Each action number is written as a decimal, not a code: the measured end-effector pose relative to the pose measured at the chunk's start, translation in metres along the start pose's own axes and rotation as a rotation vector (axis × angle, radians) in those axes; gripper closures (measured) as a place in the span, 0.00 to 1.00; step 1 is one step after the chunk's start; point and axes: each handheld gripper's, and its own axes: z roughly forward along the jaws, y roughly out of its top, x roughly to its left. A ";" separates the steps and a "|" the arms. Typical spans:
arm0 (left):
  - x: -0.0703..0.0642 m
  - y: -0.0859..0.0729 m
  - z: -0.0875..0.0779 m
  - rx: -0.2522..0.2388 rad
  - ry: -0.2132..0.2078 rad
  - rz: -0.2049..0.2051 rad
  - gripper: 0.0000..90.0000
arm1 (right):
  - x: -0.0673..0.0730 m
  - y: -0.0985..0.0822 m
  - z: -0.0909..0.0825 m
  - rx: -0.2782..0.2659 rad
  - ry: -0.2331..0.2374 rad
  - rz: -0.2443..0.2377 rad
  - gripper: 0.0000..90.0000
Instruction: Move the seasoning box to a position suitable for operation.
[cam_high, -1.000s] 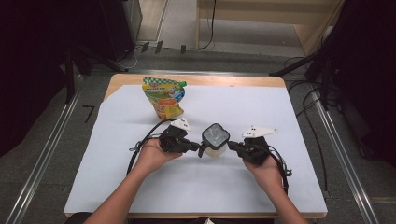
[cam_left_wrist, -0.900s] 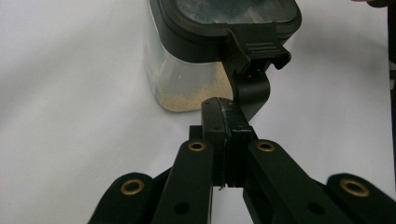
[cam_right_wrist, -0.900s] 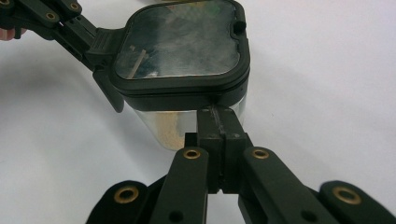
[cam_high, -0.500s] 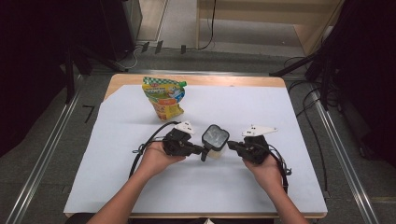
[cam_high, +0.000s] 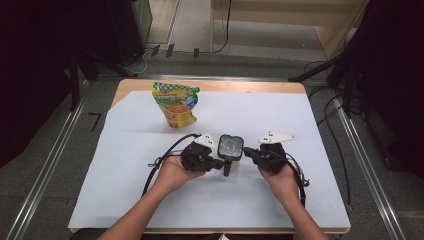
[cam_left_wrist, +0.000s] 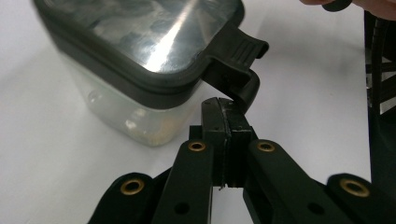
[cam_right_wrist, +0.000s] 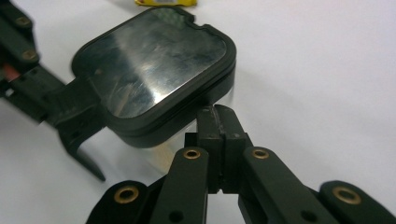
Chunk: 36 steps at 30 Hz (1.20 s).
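Observation:
A small clear container (cam_high: 231, 146) with a black-rimmed glossy lid stands on the white sheet between my two grippers. Its black latch (cam_high: 226, 168) hangs open on the near side. In the left gripper view the container (cam_left_wrist: 140, 56) is ahead, and my left gripper (cam_left_wrist: 223, 105) is shut, its tips touching the underside of the latch (cam_left_wrist: 238, 65), with nothing between the jaws. In the right gripper view my right gripper (cam_right_wrist: 217, 114) is shut too, its tips against the container (cam_right_wrist: 154, 70) just under the lid rim. The latch (cam_right_wrist: 77, 126) shows at the left there.
A colourful stand-up pouch (cam_high: 176, 105) stands at the back left of the white sheet (cam_high: 310, 125), which covers a wooden table. Cables trail from both grippers across the sheet. Metal rails run along the floor on both sides.
My left gripper has slid to the right, up to the container's latch. The right gripper and the container have stayed where they were.

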 end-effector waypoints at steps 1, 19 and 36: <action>-0.002 0.000 0.002 0.002 0.002 0.003 1.00 | 0.001 0.000 0.001 0.000 -0.012 0.001 1.00; -0.013 0.005 0.005 -0.001 -0.047 0.011 0.97 | -0.009 0.001 -0.006 -0.027 -0.001 0.050 1.00; 0.014 -0.005 -0.038 -0.078 0.029 0.000 0.53 | 0.040 -0.015 -0.042 -0.036 0.092 0.002 1.00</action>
